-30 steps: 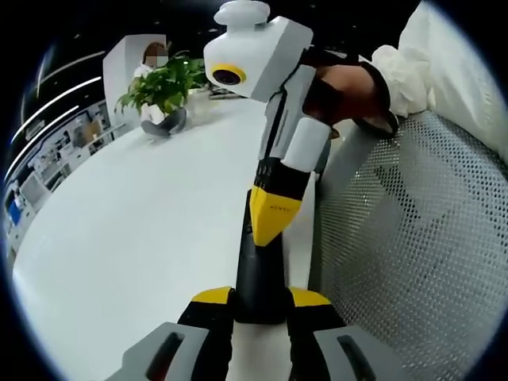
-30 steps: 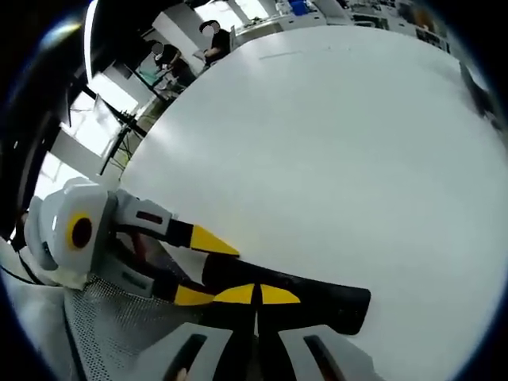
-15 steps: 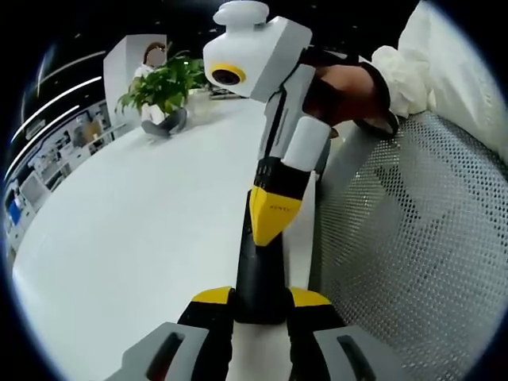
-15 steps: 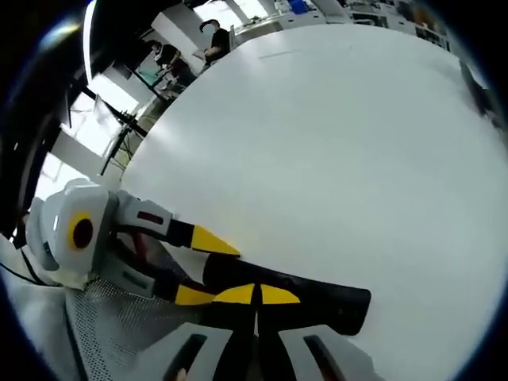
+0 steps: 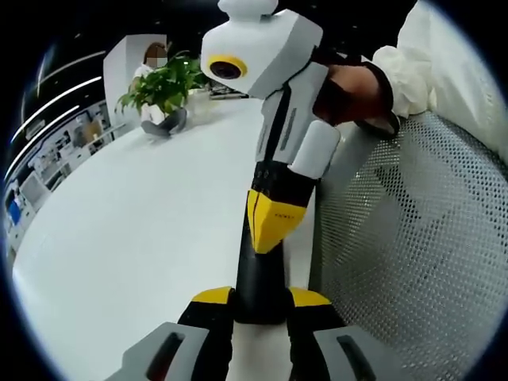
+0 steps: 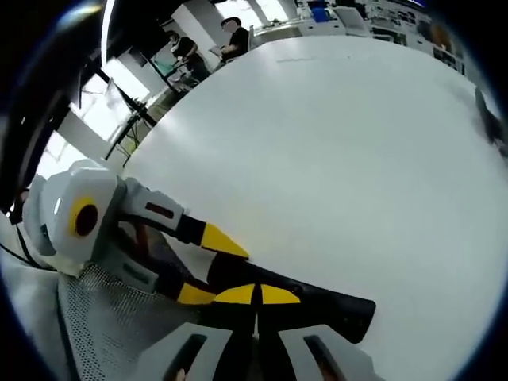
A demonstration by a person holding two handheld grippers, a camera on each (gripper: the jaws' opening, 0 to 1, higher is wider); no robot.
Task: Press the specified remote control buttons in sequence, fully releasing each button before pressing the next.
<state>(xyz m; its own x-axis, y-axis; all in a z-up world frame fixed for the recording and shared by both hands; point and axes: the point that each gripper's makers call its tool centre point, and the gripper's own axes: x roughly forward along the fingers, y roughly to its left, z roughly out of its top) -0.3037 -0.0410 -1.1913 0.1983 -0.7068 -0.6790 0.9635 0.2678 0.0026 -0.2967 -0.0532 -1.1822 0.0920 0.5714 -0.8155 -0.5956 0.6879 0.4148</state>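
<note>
Left gripper (image 5: 258, 305): in the left gripper view its yellow-tipped jaws rise from the bottom and pinch the near end of the black remote control between them. In the right gripper view it comes in from the left (image 6: 208, 266), one yellow tip above the remote's end and one below.
Right gripper (image 6: 255, 295): in the right gripper view its two yellow tips are pressed together, with no gap between them, and lie over the top face of the remote. In the left gripper view it reaches down from above (image 5: 268, 230), its yellow tip on the remote — a hand (image 5: 357, 91) with a white sleeve holds it.
Bench (image 5: 135, 222): broad, white and bare around the grippers; it spans most of both views.
Mesh chair back (image 5: 405, 246): white perforated surface to the right in the left gripper view, just beside the bench edge.
Potted plant (image 5: 163, 87): green leaves in a dark pot, far back on the bench in the left gripper view.
Remote control (image 5: 259, 274): long, slim, black — held over the bench near its edge; in the right gripper view its free end (image 6: 341, 309) points right. Buttons cannot be made out.
People (image 6: 230, 36): small, standing beyond the far edge of the bench in the right gripper view.
</note>
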